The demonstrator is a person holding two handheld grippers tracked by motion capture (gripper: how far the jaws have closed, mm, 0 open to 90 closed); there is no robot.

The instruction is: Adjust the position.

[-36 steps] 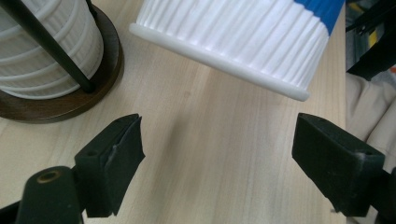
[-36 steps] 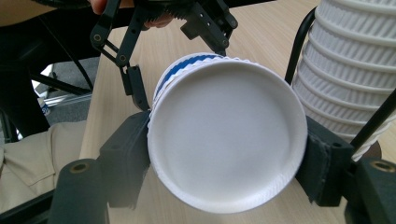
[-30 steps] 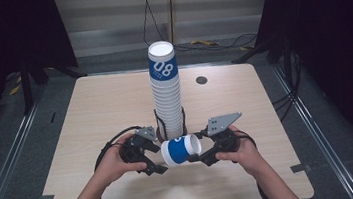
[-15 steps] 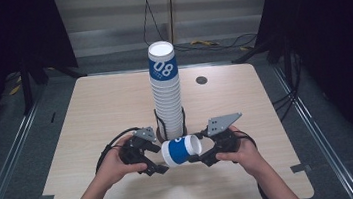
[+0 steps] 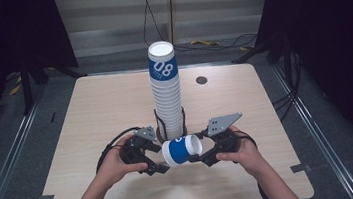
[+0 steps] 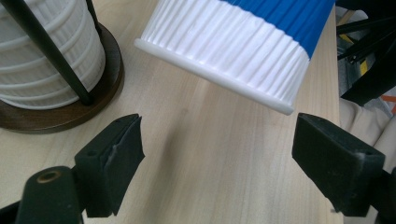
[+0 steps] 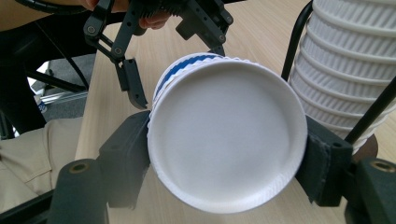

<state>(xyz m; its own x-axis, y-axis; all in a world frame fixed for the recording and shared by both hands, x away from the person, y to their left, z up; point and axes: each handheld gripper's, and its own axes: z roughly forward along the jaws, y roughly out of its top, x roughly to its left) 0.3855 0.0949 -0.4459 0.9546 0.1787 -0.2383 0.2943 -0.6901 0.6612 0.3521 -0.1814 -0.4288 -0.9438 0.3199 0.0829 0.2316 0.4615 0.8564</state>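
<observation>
A: Nothing has shifted since earlier; right gripper [image 7: 219, 163] pinches the blue-banded paper cup [image 5: 181, 150] sideways at its closed end.

B: Left gripper [image 6: 219, 158] spread, the cup's rim just ahead between its jaws; it should close gently, squarely.

Bright tabletop, dark surround; close views perhaps slightly soft.

Both forearms come in low over the near edge, angled toward each other. The left hand [image 5: 116, 164] grips the left gripper [image 5: 155, 158], whose jaws stand wide apart with nothing between the pads [image 6: 119, 154]. The right hand [image 5: 240, 148] holds the right gripper [image 5: 197, 153], pointed back at the left one, its jaws pressed in on what they hold.
</observation>
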